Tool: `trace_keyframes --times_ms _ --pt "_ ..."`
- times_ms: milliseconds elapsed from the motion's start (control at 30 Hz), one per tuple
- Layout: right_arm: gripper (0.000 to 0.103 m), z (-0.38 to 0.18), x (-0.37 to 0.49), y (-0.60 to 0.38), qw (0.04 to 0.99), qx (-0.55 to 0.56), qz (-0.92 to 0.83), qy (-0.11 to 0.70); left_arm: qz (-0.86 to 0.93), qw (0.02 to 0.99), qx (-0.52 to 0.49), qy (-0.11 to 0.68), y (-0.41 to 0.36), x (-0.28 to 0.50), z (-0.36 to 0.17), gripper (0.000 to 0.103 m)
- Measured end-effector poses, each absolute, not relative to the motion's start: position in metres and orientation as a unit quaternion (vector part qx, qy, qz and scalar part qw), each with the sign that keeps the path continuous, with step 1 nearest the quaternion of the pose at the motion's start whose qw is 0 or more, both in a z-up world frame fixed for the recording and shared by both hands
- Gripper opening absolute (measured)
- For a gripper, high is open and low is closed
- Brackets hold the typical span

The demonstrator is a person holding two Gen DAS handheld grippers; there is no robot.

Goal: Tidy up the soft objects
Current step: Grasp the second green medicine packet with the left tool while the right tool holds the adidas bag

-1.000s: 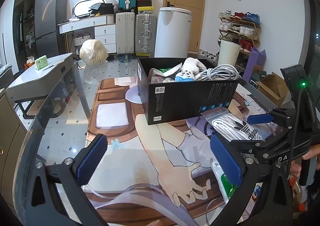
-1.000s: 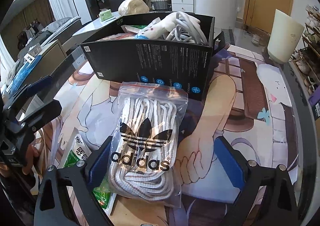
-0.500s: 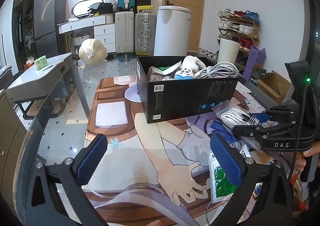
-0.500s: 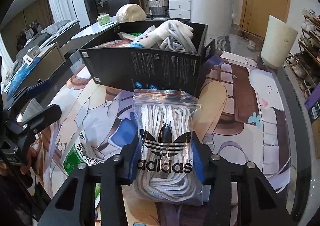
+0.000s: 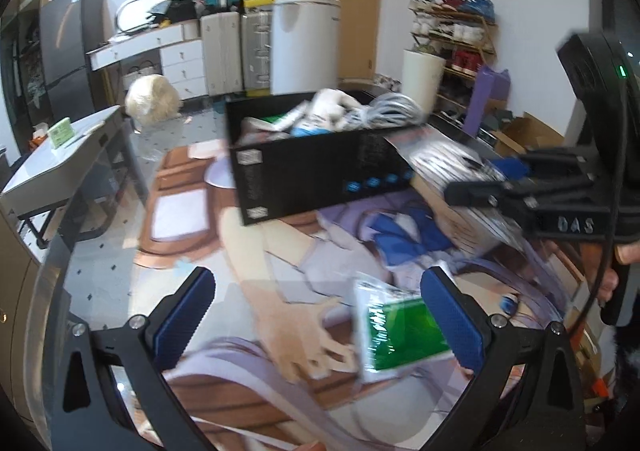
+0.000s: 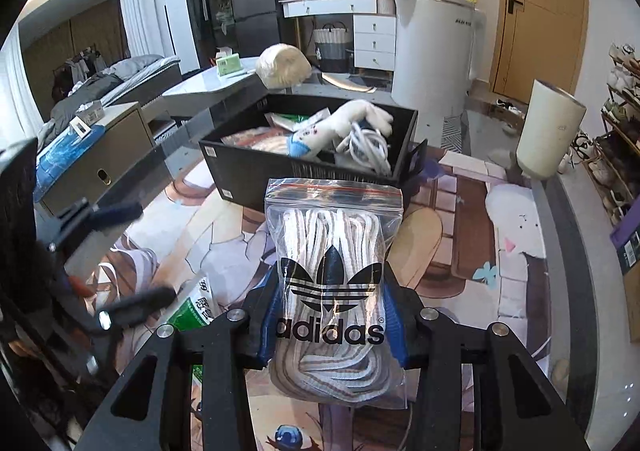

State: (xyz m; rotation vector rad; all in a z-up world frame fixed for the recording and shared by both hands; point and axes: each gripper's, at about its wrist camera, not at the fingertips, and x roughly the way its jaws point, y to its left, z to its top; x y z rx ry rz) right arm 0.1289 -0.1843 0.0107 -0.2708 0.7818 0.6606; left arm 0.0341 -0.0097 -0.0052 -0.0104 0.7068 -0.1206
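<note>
My right gripper pinches the zip bag of laces at lower centre, below the black box. My left gripper stands spread, the green packet lying between its fingers at lower right.

Bagged laces (upright, before box)

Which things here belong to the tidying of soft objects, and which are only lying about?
Part of the job:
- zip bag of white shoelaces, clamped in the right hand-held gripper
- black box holding a plush toy
- green packet on the table mat

Lying about:
- white bin
- suitcases
- shoe rack
</note>
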Motion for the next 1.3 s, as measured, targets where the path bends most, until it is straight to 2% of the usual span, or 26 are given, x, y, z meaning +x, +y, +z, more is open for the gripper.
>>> trace_keyframes --times_ms 333,1300 --pt "0.044 0.019 0.128 -0.190 0.868 -0.122 0.314 0.365 -0.092 0.924 0.002 0.370 -0.042 0.033 -0.012 0.103" --pt "0.044 0.049 0.123 -0.219 0.884 -0.106 0.314 0.330 -0.077 0.907 0.007 0.414 -0.057 0.044 -0.033 0.103"
